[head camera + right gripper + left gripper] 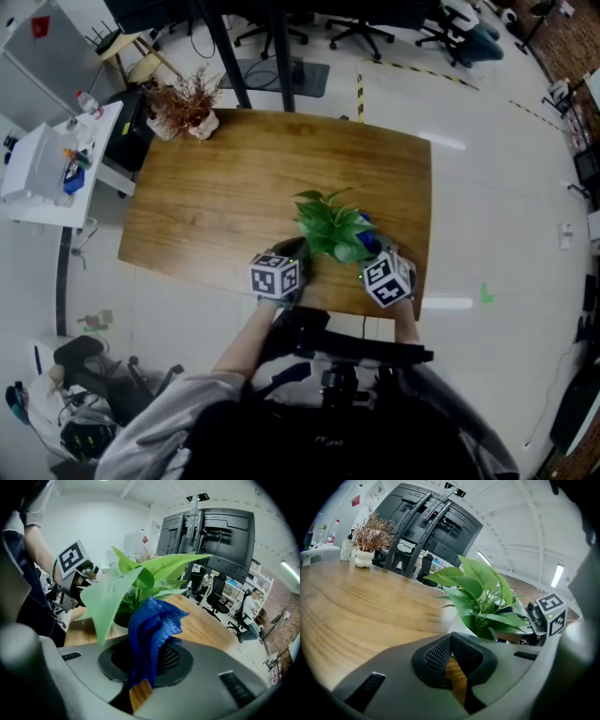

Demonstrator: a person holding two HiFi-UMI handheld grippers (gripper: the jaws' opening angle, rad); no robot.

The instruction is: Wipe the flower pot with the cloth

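A leafy green plant stands in a white flower pot near the table's front edge; the leaves hide most of the pot from the head view. My right gripper is shut on a blue cloth, held up against the plant's right side, and the cloth peeks out under the leaves. My left gripper sits just left of the pot with its jaws shut and nothing between them. Each gripper's marker cube shows on either side of the plant.
The wooden table stretches away behind the plant. A dried plant in a white vase stands at its far left corner. A white side table with bottles is at the left, and office chairs stand beyond.
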